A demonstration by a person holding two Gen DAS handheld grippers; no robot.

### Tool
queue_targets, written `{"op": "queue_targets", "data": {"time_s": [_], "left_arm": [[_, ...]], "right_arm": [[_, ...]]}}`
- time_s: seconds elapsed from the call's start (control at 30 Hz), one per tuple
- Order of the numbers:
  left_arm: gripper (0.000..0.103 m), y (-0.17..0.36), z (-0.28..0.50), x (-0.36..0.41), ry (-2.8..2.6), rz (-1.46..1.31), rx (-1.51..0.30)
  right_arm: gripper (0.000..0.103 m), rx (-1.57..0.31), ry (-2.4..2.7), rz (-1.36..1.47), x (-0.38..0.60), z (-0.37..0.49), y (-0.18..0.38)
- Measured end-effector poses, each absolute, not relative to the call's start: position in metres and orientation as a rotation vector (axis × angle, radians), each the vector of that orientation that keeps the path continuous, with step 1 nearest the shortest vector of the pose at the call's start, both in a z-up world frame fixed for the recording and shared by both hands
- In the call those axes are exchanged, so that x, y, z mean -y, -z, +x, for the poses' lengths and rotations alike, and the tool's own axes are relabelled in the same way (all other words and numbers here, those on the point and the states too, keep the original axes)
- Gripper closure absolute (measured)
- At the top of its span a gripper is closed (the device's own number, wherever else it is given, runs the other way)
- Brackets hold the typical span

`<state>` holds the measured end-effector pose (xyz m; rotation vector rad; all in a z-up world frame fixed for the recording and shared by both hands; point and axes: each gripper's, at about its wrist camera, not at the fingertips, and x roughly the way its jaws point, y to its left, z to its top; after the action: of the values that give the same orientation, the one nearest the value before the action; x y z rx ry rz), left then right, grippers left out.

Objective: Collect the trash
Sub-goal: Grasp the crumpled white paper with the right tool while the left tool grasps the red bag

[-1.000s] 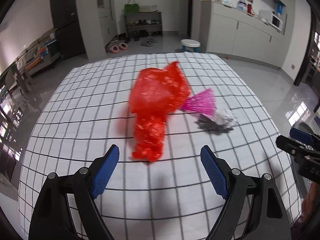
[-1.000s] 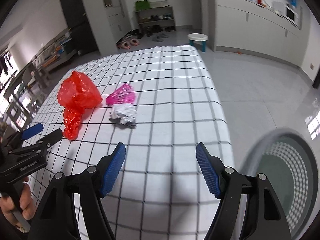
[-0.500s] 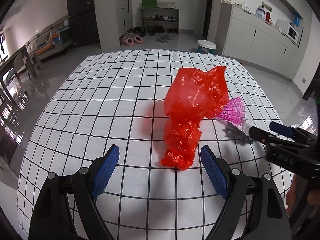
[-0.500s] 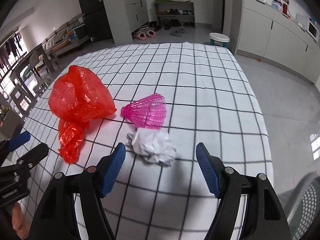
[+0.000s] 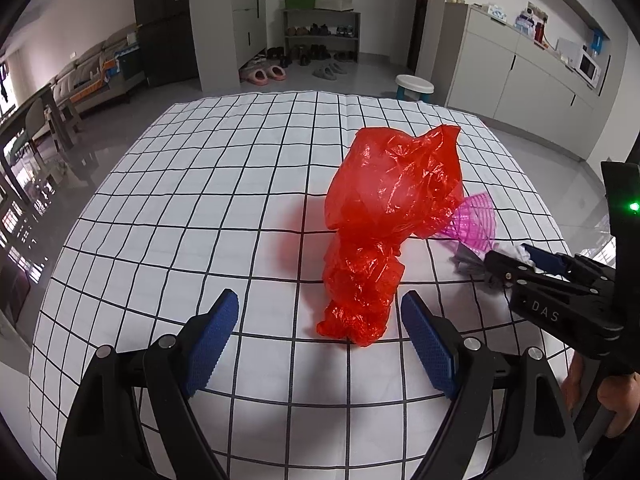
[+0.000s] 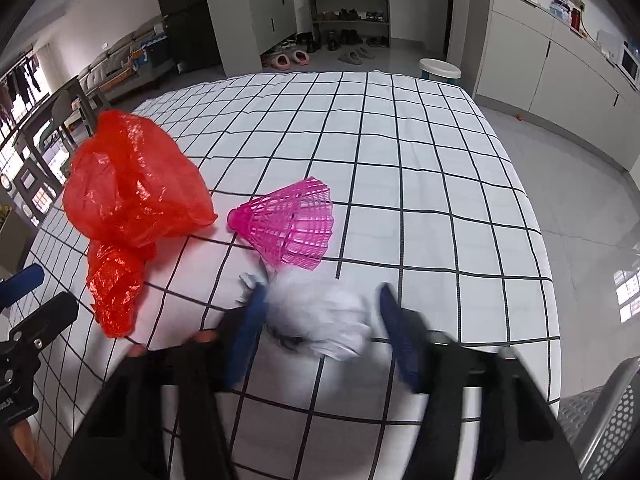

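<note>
The right gripper [image 6: 318, 320] is closing, its blurred blue fingers [image 6: 244, 332] either side of the crumpled white paper [image 6: 320, 316] on the checked cloth [image 6: 420, 168]; whether they press it yet is unclear. The left gripper [image 5: 320, 336] is spread wide and empty, the red plastic bag [image 5: 384, 220] just beyond its tips. Only the right wrist view shows the pink shuttlecock [image 6: 292, 224] whole and a perforated bin [image 6: 600, 420] at the lower right edge.
</note>
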<state>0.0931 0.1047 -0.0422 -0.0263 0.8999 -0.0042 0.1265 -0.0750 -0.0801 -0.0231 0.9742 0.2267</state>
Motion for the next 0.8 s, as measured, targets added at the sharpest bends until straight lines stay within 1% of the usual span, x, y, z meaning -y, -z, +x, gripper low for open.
{"op": "queue_targets", "data": {"time_s": [0.07, 0.1, 0.4, 0.8], "left_arm": [[0.021, 0.042, 0.093, -0.104, 0.005, -0.026, -0.900], [0.021, 0.042, 0.093, -0.104, 0.008, -0.027, -0.897], [0.021, 0.041, 0.095, -0.096, 0.045, -0.039, -0.894], [0.020, 0.053, 0.118, -0.081, 0.041, -0.036, -0.912]], "right_arm": [[0.068, -0.967, -0.232, -0.024, 0.074, 0.124, 0.077], [0.068, -0.958, -0.235, -0.019, 0.074, 0.120, 0.075], [0.068, -0.916, -0.208, 0.083, 0.106, 0.099, 0.048], [0.068, -0.909, -0.165, 0.207, 0.150, 0.058, 0.037]]}}
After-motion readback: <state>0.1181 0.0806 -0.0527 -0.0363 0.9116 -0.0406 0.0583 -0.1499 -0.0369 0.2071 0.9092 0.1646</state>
